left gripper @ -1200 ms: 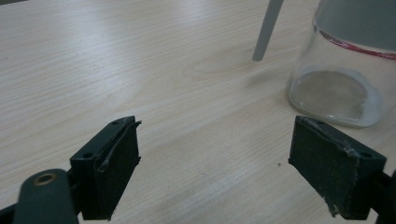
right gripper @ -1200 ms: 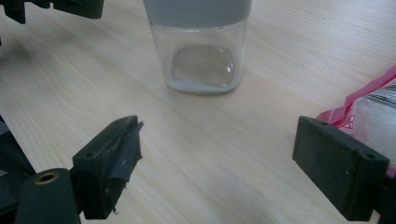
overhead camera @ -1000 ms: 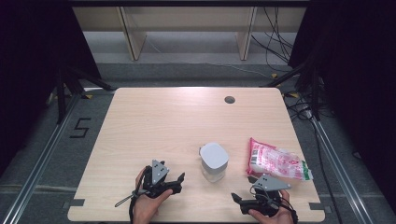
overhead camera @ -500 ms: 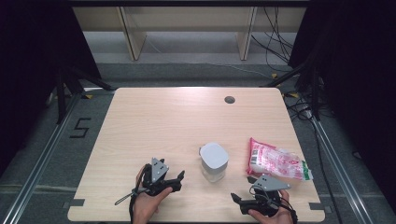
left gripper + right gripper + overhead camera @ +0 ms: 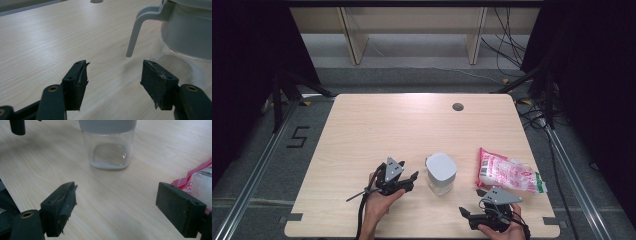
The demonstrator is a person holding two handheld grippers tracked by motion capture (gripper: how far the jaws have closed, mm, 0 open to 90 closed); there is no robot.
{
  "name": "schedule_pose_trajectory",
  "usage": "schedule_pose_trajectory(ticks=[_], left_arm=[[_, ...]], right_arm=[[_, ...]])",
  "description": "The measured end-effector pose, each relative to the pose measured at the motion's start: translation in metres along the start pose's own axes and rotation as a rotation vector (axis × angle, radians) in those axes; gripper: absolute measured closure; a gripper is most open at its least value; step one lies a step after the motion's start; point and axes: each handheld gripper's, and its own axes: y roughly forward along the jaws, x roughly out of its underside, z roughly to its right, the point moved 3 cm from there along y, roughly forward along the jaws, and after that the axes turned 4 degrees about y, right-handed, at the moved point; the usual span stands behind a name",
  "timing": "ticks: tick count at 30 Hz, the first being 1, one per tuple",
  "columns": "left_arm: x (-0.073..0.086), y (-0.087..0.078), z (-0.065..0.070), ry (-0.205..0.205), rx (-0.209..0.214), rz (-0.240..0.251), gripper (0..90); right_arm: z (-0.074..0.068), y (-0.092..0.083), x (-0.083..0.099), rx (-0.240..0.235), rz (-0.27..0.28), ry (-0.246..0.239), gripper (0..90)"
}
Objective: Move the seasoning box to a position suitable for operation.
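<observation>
Glass and grey plastic make the jug (image 5: 441, 173), which stands upright near the front middle of the wooden table (image 5: 377, 125), between the two hands. Its clear body looks almost empty in the right gripper view, with only a thin white layer at the bottom. A thin grey handle (image 5: 135, 32) hangs down from the lid on the side that faces the left gripper (image 5: 408, 181).

That left gripper is just beside the jug, and its jaws are spread wide with nothing between them. In its own view the handle is a little ahead and slightly to the right of the gap, not yet inside it. The right gripper (image 5: 468, 216) waits near the front edge of the table, well apart from the jug. Its jaws are also wide apart and empty. A pink and white bag (image 5: 509, 171) lies flat to the right of the jug, near this gripper.

I think the risk is in the approach to the handle. It is thin and free at its lower end, so a jaw that comes a little off line can push it instead of closing around it. The jug is light and stands on a smooth top, so such a push may slide it toward the bag or tip it.
</observation>
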Motion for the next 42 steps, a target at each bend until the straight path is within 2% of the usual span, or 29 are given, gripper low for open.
schedule_pose_trajectory(ticks=[2, 3, 4, 5, 8, 10, 11, 13, 16, 17, 19, 20, 21, 24, 25, 28, 29, 31, 33, 34, 35, 37, 42], left_arm=[[0.0, 0.003, 0.0, -0.005, 0.013, -0.001, 40.8], [-0.002, 0.007, -0.001, 0.016, 0.022, 0.004, 45.1], [-0.002, 0.009, -0.001, 0.008, 0.03, 0.013, 45.7], [-0.003, 0.01, -0.002, 0.019, 0.031, 0.006, 46.8], [-0.005, 0.018, -0.003, 0.015, 0.056, 0.02, 52.4], [-0.006, 0.023, -0.003, 0.03, 0.06, 0.006, 55.2], [-0.006, 0.026, -0.003, 0.036, 0.072, 0.007, 55.8], [-0.006, 0.028, -0.003, 0.037, 0.082, 0.002, 58.9], [-0.01, 0.033, 0.0, 0.056, 0.092, 0.004, 60.7], [-0.011, 0.033, -0.001, 0.087, 0.097, 0.005, 61.4], [-0.012, 0.035, 0.001, 0.073, 0.098, 0.006, 63.3], [-0.014, 0.038, 0.001, 0.065, 0.112, 0.011, 64.1], [-0.015, 0.039, 0.002, 0.06, 0.123, 0.014, 64.8], [-0.017, 0.043, 0.003, 0.063, 0.145, 0.016, 67.9], [-0.017, 0.044, 0.004, 0.052, 0.151, 0.025, 68.7], [-0.021, 0.045, 0.003, 0.093, 0.159, 0.038, 72.2], [-0.021, 0.046, 0.005, 0.067, 0.158, 0.042, 74.0], [-0.022, 0.047, 0.005, 0.069, 0.17, 0.051, 78.6], [-0.022, 0.046, 0.007, 0.098, 0.152, 0.046, 79.9], [-0.022, 0.045, 0.008, 0.094, 0.155, 0.046, 80.3], [-0.021, 0.043, 0.008, 0.103, 0.141, 0.041, 80.7], [-0.019, 0.041, 0.008, 0.084, 0.139, 0.055, 81.2], [-0.01, 0.027, 0.01, 0.085, 0.107, 0.065, 81.7]], right_arm=[[-0.001, 0.0, 0.0, 0.001, -0.002, 0.009, 17.3], [-0.001, -0.001, 0.0, 0.021, 0.007, 0.02, 17.3], [-0.001, 0.0, 0.0, 0.015, 0.01, 0.012, 17.3], [0.0, 0.0, 0.0, 0.025, 0.016, 0.005, 17.4], [-0.001, 0.0, 0.0, 0.016, 0.01, 0.018, 17.3], [-0.001, 0.0, 0.0, 0.01, 0.012, 0.02, 17.5], [0.001, 0.0, 0.0, 0.025, 0.019, -0.002, 17.6], [0.0, -0.001, 0.0, 0.024, 0.009, 0.016, 17.6], [-0.002, -0.001, 0.001, 0.022, 0.005, 0.04, 17.6], [-0.002, -0.001, 0.001, 0.022, 0.004, 0.04, 17.6], [0.0, 0.0, 0.0, 0.004, 0.005, 0.005, 17.7], [-0.001, 0.0, 0.0, 0.001, 0.004, 0.006, 17.8], [-0.001, -0.001, 0.0, 0.024, 0.009, 0.011, 17.8], [-0.001, 0.0, 0.0, 0.011, 0.006, 0.006, 17.8], [0.0, 0.0, 0.0, 0.012, 0.007, 0.002, 17.8], [-0.001, 0.0, 0.0, 0.01, 0.003, 0.007, 17.9], [-0.001, 0.0, 0.0, 0.019, 0.003, 0.01, 17.9], [-0.001, 0.0, 0.0, 0.015, 0.004, 0.007, 17.9], [-0.001, 0.0, 0.0, 0.015, 0.003, 0.007, 17.9], [-0.001, 0.0, 0.0, 0.015, 0.004, 0.008, 17.9], [-0.001, 0.0, 0.0, 0.017, 0.003, 0.009, 17.9], [-0.001, 0.0, 0.0, 0.017, 0.003, 0.009, 17.9], [-0.001, 0.0, 0.0, 0.014, 0.003, 0.007, 17.9]])
